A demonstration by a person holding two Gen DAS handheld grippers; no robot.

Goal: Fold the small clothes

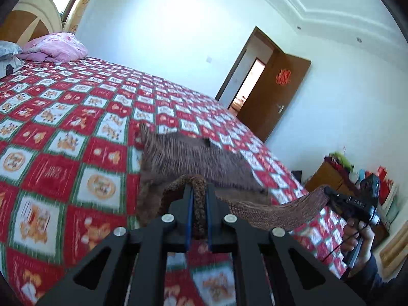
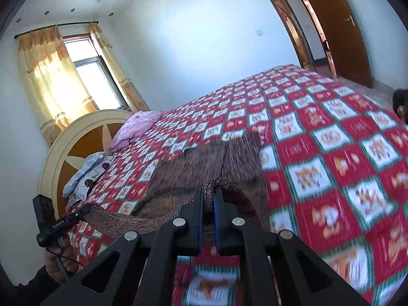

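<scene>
The fold looks barely begun to me, or caught midway through its first turn. The brown knitted garment [image 1: 188, 158] is partly up off the bed [image 1: 63, 127]: its near edge is raised and stretched between the two claws, while the far part trails down onto the red checked bedspread and lies there loosely, blurred, with no tidy folded shape that I can make out. So the real work, laying one half over the other and flattening it, seems still ahead.

The left claw [image 1: 199, 204] is pressed together on a bunched bit of that near edge, the knit poking up between its blue pads. The right claw [image 2: 209, 204] pinches the other end the same way. The hem sags in a band between them, and the rest of the garment lies just beyond both claws, further onto the bed
</scene>
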